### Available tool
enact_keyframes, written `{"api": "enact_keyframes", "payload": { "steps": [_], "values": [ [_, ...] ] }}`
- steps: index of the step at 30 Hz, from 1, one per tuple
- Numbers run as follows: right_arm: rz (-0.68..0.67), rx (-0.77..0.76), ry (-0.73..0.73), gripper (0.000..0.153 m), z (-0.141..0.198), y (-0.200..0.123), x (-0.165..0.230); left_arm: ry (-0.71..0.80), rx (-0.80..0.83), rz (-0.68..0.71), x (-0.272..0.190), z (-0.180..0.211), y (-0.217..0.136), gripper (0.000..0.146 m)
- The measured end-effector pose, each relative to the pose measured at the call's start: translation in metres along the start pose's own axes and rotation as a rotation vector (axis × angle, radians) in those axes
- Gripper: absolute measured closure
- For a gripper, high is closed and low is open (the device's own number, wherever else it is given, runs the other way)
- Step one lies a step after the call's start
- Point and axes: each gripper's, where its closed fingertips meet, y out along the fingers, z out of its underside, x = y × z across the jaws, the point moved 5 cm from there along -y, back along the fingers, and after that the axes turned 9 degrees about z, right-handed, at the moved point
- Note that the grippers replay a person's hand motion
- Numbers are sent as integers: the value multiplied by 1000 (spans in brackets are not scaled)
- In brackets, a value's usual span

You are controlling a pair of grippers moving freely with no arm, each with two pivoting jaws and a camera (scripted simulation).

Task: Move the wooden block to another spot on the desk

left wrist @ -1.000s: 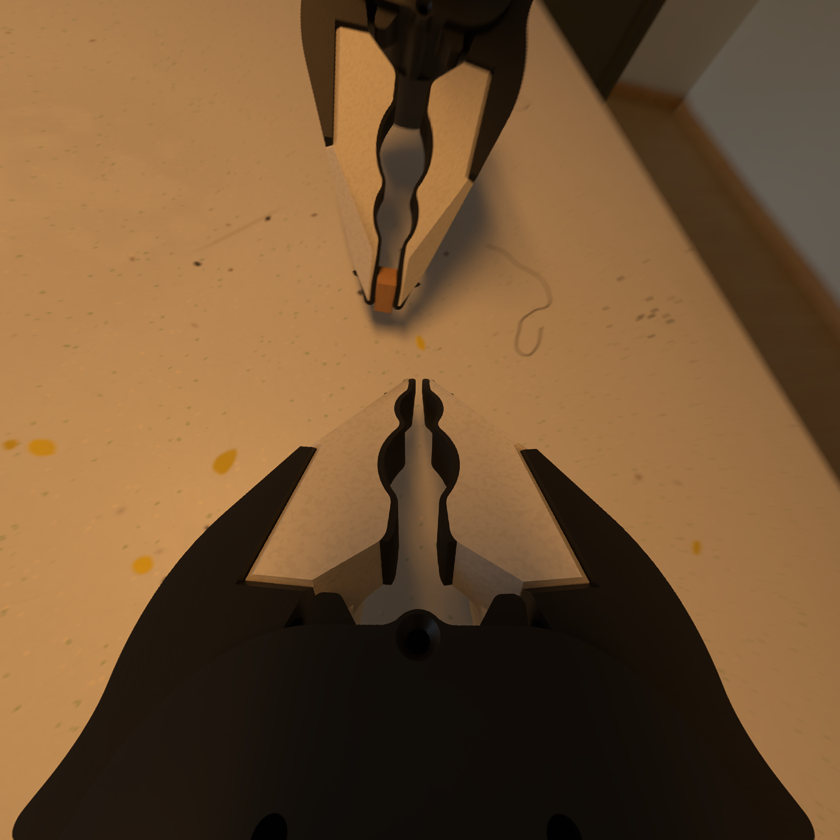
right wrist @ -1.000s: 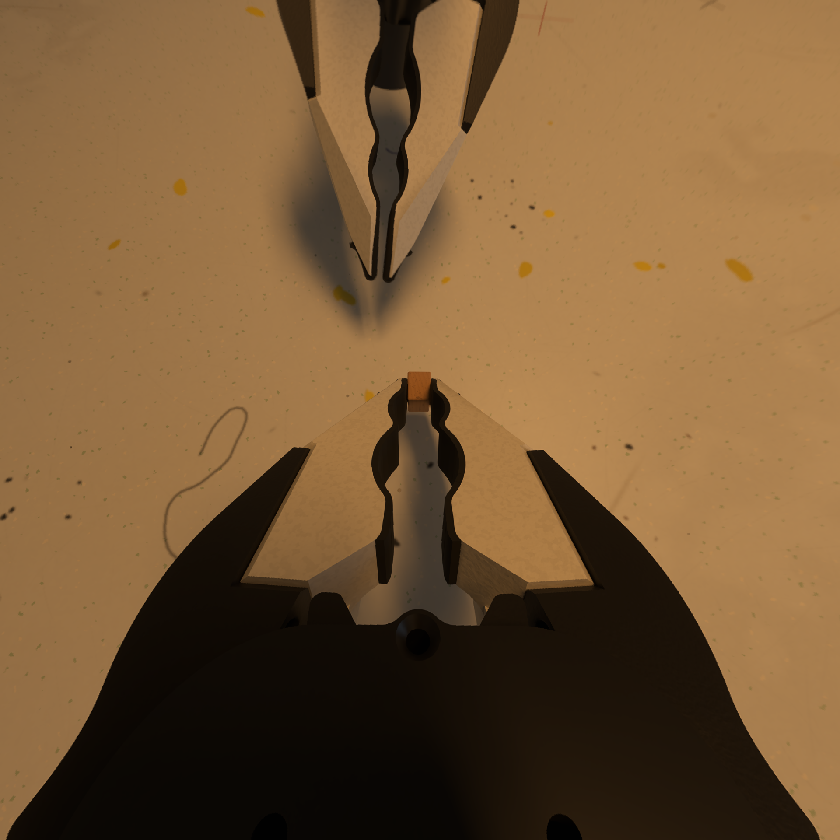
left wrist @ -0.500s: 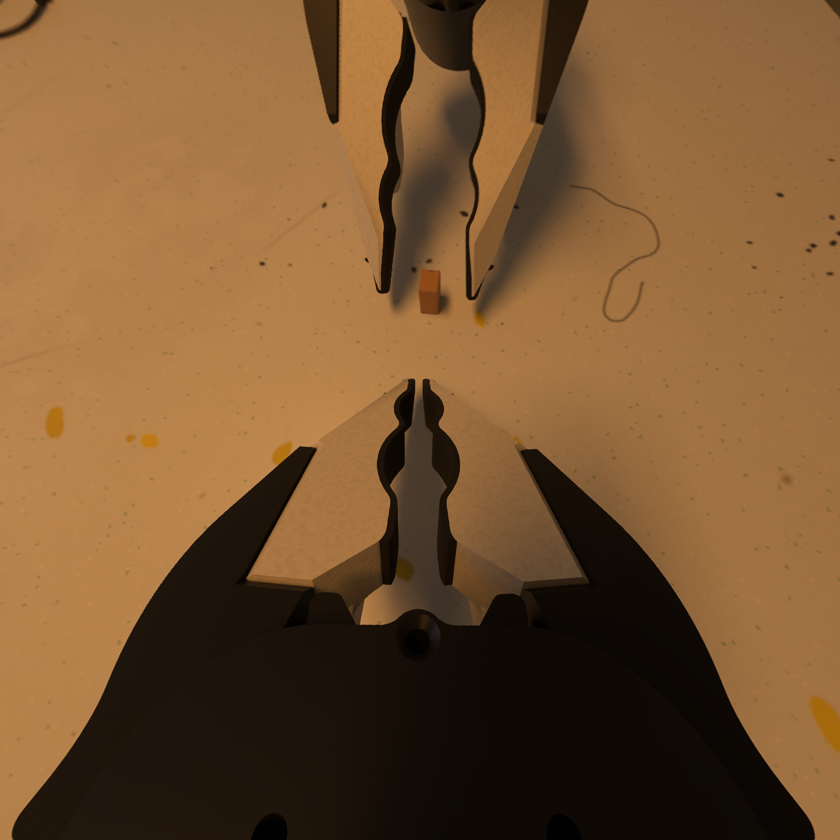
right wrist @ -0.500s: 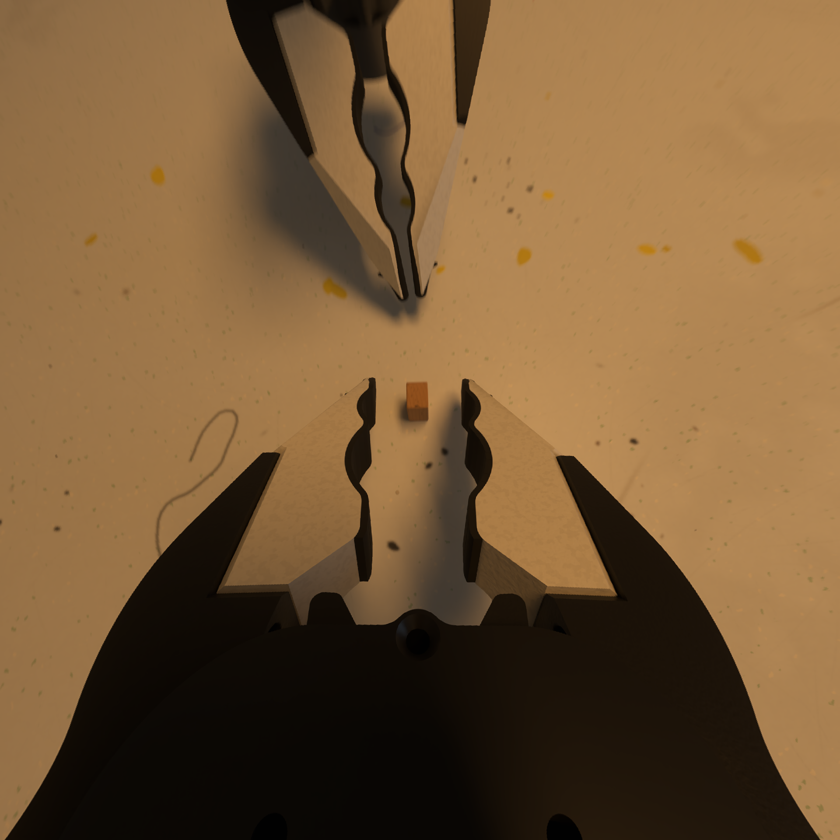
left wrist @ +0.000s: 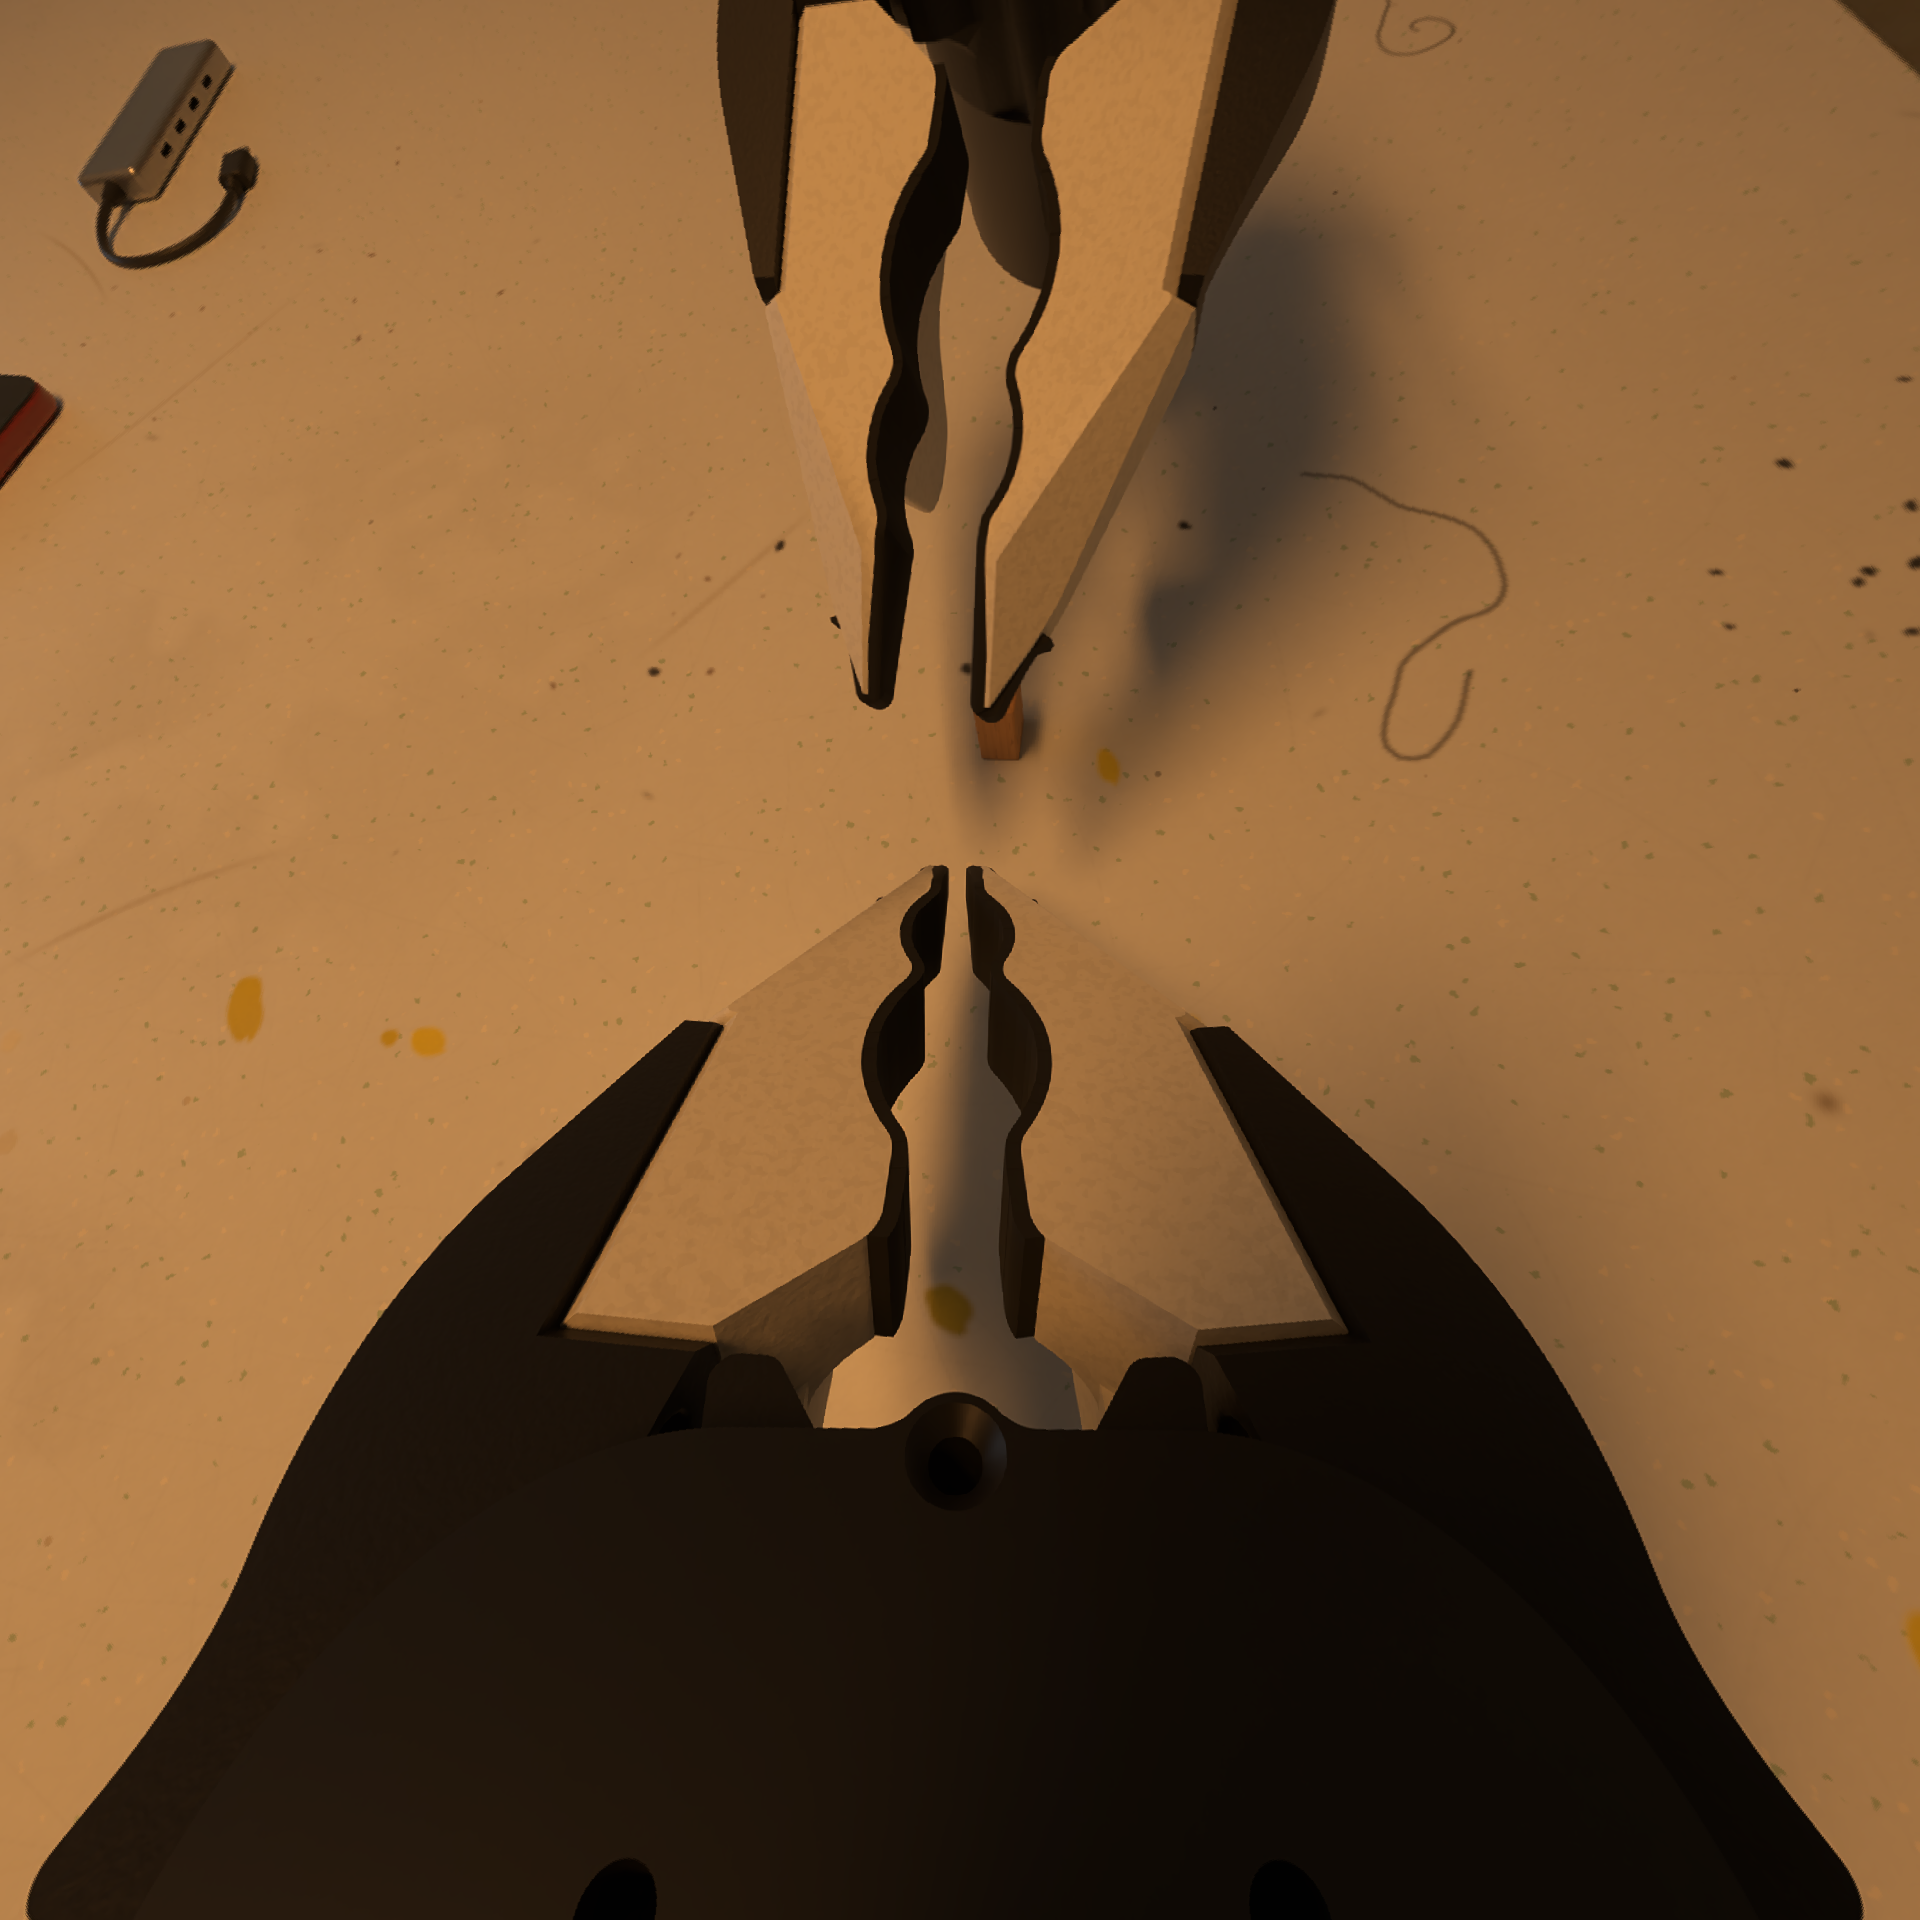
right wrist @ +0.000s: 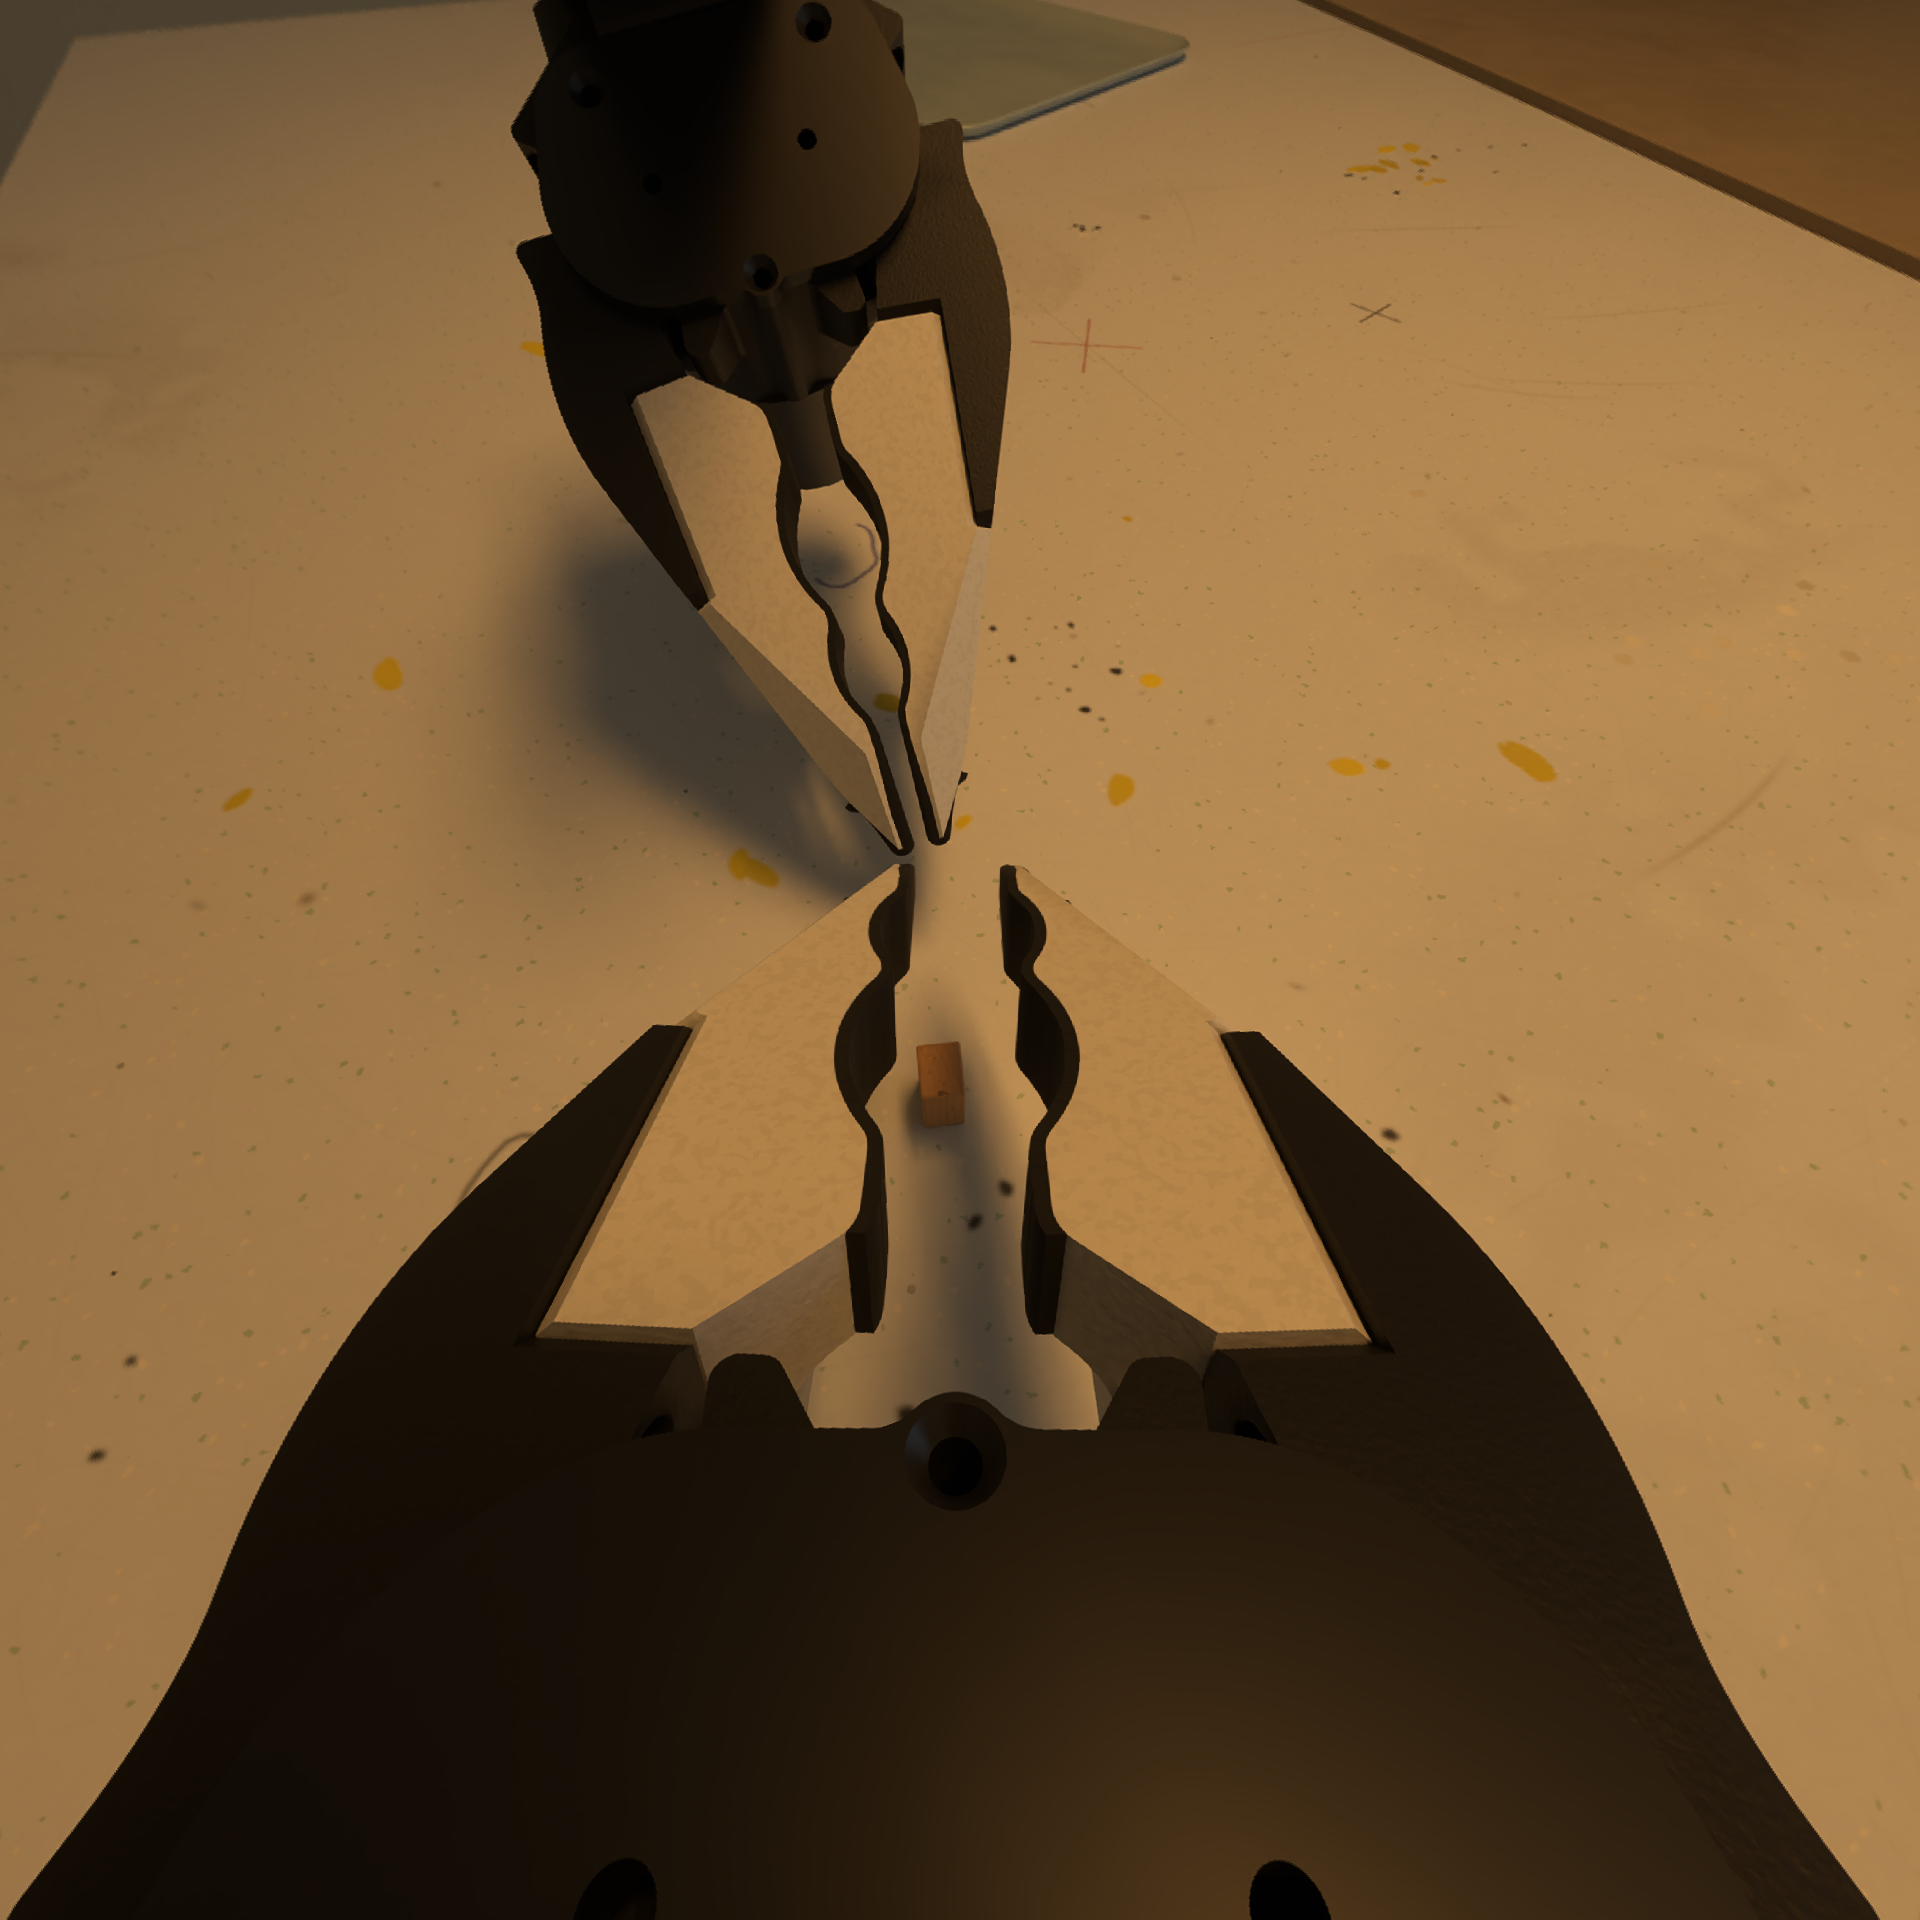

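Wooden block [right wrist: 940,1084] standing upright on desk [right wrist: 1455,935], long axis vertical, untouched by anything. Right gripper [right wrist: 954,883] released, jaws apart, hanging above block; block seen down through the gap, roughly centred between fingers, well back from tips. From left wrist view, block [left wrist: 1003,736] just under tip of right gripper [left wrist: 930,698], mostly hidden by one finger, only lower part showing. Left gripper [left wrist: 957,875] clenched on nothing, tips nearly meeting, block ahead and slightly right, apart from it. Left gripper [right wrist: 920,836] pointing tip to tip at right one, close. Right gripper clearly nearer, straddling block from above. Judged: placement likely done, block set down free; next move probably straight lift away. Key relation: block sits inside finger gap, so sideways drift risks tipping the small upright piece; clean vertical exit wanted. Off-task: grey USB hub [left wrist: 156,125] with short cable far left, red-edged item [left wrist: 21,421] at left border, flat pad [right wrist: 1070,62] at far desk end.
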Motion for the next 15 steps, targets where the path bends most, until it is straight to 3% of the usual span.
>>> {"api": "enact_keyframes", "payload": {
  "steps": [8, 15],
  "values": [
    [-14, 49, -5, 152, 4, 1, 2, -7, -8, 22, -2, -1, -1, 143],
    [-33, 53, 9, 151, 6, 0, 2, -70, -57, 83, -2, -2, -2, 143]
  ]
}}
